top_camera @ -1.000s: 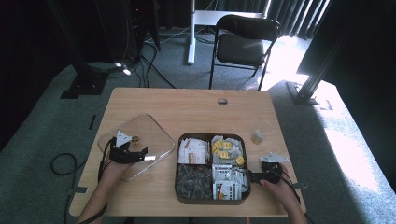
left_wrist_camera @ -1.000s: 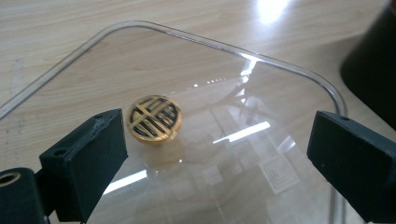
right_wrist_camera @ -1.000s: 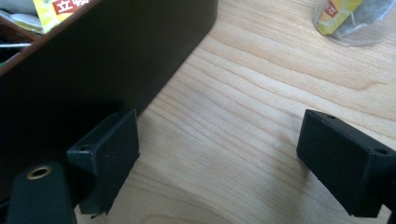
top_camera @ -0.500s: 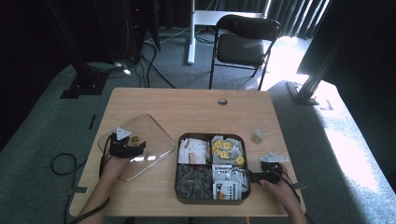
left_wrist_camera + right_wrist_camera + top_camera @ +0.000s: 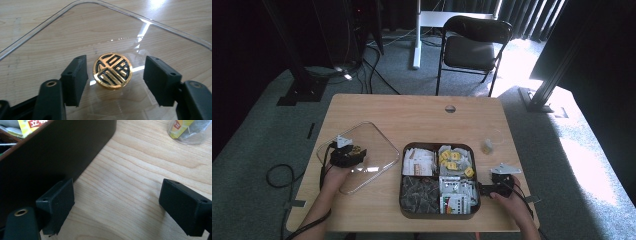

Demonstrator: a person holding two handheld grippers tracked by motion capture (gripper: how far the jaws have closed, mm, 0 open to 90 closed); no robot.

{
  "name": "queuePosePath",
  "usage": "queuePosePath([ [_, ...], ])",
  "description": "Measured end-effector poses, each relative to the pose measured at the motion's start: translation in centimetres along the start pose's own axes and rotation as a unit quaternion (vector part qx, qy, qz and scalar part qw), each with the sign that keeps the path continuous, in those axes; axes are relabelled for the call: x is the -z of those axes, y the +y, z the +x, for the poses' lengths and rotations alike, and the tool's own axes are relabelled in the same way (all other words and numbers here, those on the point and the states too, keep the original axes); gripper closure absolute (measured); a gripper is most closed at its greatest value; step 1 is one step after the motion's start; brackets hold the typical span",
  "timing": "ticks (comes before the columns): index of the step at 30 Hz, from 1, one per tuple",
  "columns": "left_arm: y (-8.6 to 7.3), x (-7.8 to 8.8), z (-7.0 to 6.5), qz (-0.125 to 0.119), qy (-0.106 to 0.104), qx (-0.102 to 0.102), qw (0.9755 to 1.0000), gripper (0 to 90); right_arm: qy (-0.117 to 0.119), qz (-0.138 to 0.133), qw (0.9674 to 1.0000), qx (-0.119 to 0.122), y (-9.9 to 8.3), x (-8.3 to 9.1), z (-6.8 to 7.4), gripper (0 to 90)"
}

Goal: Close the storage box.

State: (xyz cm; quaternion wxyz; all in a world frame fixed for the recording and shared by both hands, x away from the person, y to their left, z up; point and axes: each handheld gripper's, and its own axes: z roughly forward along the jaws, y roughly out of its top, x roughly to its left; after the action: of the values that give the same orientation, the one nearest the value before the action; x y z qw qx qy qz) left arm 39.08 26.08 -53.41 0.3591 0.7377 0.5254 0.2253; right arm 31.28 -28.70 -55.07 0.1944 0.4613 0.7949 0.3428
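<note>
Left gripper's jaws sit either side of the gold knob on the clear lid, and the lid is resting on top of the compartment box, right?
Not quite. In the high view the clear lid lies on the table left of the compartment box, not on it. The left gripper does flank the gold knob.

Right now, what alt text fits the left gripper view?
The left gripper straddles a round gold-and-black knob on a clear lid lying on the wooden table; its jaws have just been closing but do not yet touch the knob.
</note>
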Motion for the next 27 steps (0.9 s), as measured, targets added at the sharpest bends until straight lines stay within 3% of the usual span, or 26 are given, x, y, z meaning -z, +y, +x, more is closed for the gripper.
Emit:
queuePosePath([
  [9,0.13,-0.37,0.09,0.01,0.012,0.006,0.9999,50.2,0.0,0.0,1.0,0.0,0.0,0.0,0.0,12.4],
  [11,0.12,-0.32,0.07,0.007,0.018,0.007,0.9998,57.8,0.0,0.0,1.0,0.0,0.0,0.0,0.0,12.4],
  [21,0.24,0.11,-0.01,0.018,0.008,0.003,0.9998,58.8,0.0,0.0,1.0,0.0,0.0,0.0,0.0,12.3],
  [27,0.72,0.55,-0.37,0.02,-0.011,0.001,0.9997,58.9,0.0,0.0,1.0,0.0,0.0,0.0,0.0,12.4],
])
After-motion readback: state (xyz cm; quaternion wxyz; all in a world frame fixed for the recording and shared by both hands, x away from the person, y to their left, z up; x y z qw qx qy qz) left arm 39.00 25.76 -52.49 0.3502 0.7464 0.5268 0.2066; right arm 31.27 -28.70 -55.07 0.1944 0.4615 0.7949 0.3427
